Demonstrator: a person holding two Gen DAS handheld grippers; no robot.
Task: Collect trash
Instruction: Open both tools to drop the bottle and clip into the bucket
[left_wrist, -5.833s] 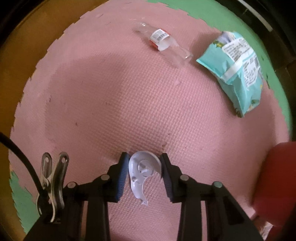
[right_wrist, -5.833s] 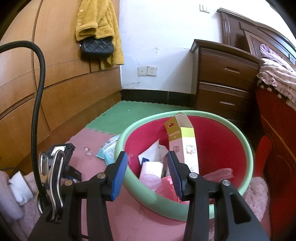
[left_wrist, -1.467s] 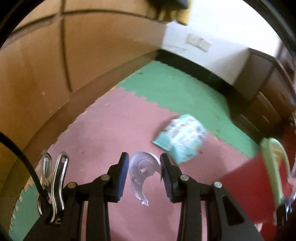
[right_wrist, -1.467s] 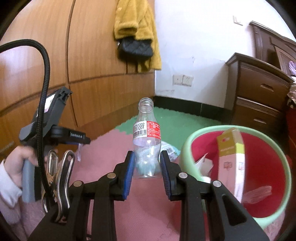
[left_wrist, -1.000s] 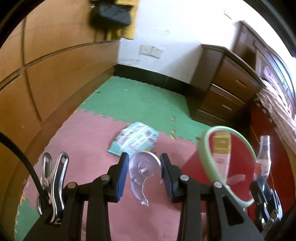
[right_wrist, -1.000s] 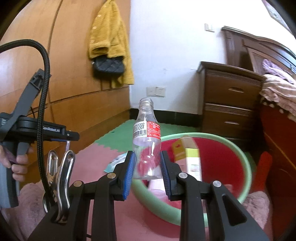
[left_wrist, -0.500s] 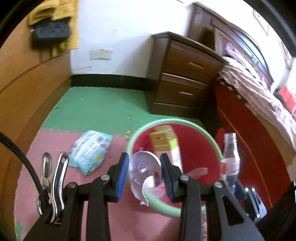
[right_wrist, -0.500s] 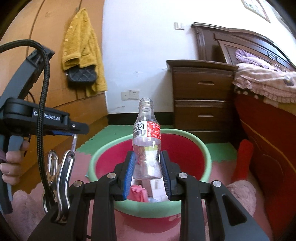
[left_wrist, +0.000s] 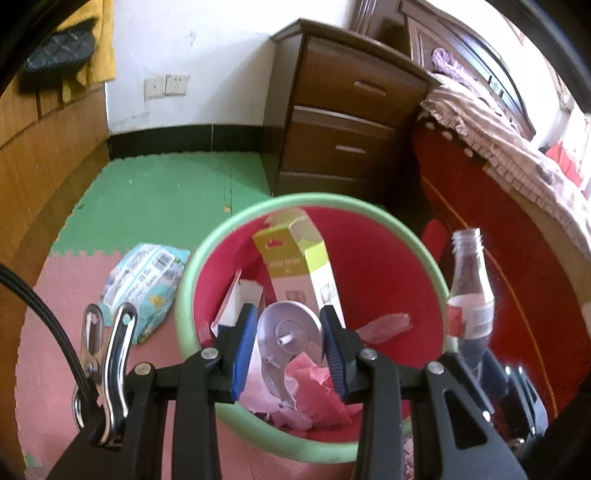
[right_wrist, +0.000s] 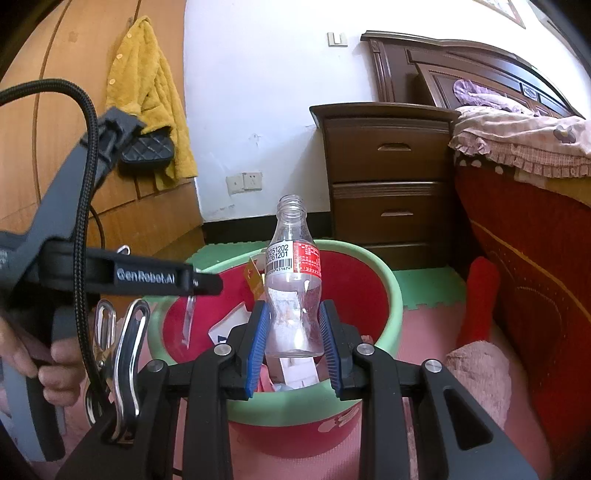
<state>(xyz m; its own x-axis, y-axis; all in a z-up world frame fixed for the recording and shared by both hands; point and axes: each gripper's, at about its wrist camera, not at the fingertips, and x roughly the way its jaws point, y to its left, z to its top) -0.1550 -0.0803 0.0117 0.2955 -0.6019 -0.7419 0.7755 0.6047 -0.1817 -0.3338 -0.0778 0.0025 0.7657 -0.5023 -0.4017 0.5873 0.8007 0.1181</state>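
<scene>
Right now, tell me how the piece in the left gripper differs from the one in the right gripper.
The left gripper holds a flat, curved grey plastic piece; the right gripper holds a tall clear bottle. The plastic piece is plain, while the bottle carries a red and white label. The plastic piece looks broken; the bottle is whole, upright and uncapped. Both are clamped between blue pads above the red basin.

The floor (left_wrist: 159, 192) is covered in foam mats, green toward the wall and pink (left_wrist: 44, 369) nearer, joined by a toothed seam. A red basin with a pale green rim (left_wrist: 184, 295) stands on the pink part. Just beside it on the left lies a teal snack bag (left_wrist: 142, 280), close to the seam. A dark wooden nightstand (left_wrist: 351, 122) stands at the green mat's far edge against the wall.
</scene>
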